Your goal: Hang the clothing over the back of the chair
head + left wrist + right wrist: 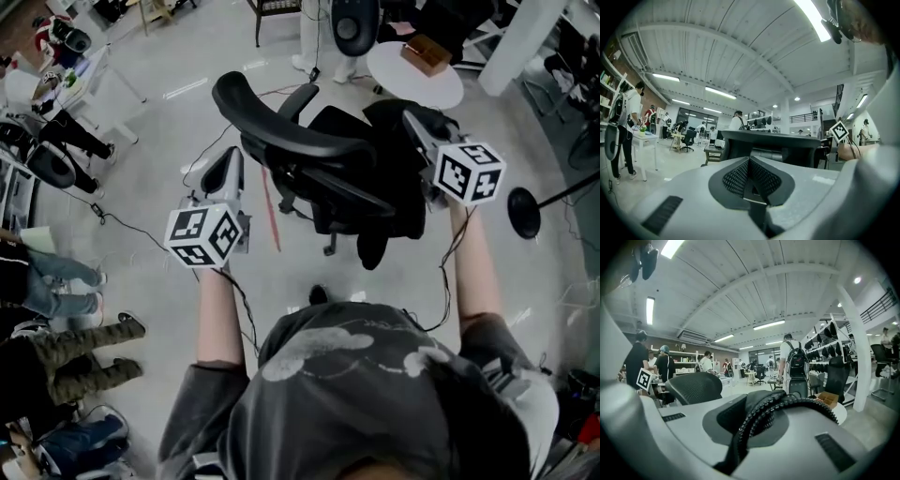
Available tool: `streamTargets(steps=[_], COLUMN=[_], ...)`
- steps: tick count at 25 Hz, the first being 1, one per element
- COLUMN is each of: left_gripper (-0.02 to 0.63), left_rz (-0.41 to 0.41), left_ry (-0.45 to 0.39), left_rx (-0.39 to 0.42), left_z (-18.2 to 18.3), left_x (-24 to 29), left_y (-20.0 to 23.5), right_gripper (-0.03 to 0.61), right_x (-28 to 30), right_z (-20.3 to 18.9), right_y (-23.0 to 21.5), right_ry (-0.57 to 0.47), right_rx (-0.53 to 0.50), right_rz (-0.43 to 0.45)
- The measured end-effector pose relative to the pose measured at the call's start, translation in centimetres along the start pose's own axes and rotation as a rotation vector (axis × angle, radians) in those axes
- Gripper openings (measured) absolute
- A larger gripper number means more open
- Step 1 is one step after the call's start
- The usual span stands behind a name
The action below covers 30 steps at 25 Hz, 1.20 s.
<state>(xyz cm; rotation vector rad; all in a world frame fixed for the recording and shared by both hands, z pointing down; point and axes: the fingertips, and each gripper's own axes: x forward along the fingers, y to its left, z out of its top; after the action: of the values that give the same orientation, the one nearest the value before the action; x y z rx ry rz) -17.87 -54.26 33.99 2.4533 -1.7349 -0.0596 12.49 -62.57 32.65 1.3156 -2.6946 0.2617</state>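
A black office chair (pixel 309 155) stands on the floor ahead of me, its curved headrest (pixel 281 127) toward me. The black clothing (pixel 394 187) hangs bunched over the chair's right side and down to the seat. My right gripper (pixel 412 120) is shut on its upper edge; in the right gripper view a ribbed black hem (pixel 787 401) passes between the closed jaws of the right gripper (pixel 754 404). My left gripper (pixel 230 155) is held left of the chair back, apart from the clothing. In the left gripper view the left gripper (pixel 749 161) is shut with nothing in it, and the chair's top (pixel 773 140) lies just beyond.
A round white table (pixel 450 89) with a brown box (pixel 427 54) stands behind the chair. A black stand base (pixel 522 211) sits at the right. People's legs (pixel 56 281) and desks line the left edge. Cables and a red stick (pixel 270 211) lie on the floor.
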Motion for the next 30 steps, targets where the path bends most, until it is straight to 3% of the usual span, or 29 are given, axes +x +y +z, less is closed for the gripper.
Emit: streamTargets(steps=[12, 16, 26, 30], left_gripper=[0.002, 0.002, 0.002, 0.002], left_rz=[-0.008, -0.009, 0.005, 0.025], left_ry=[-0.062, -0.075, -0.081, -0.083], left_rx=[0.009, 0.022, 0.025, 0.008], left_z=[3.2, 4.0, 4.7, 4.6], left_x=[1.1, 1.3, 0.2, -1.5], left_y=[5.2, 6.2, 5.6, 4.5], right_gripper=[-0.006, -0.006, -0.005, -0.006], right_x=[8.4, 10.1, 10.0, 7.6], right_z=[8.3, 11.2, 18.8, 19.9], right_y=[5.5, 8.2, 15.2, 17.6], right_ry=[-0.061, -0.115, -0.251, -0.288], right_rx=[-0.148, -0.175, -0.238, -0.231], right_rz=[0.107, 0.179, 0.326, 0.379])
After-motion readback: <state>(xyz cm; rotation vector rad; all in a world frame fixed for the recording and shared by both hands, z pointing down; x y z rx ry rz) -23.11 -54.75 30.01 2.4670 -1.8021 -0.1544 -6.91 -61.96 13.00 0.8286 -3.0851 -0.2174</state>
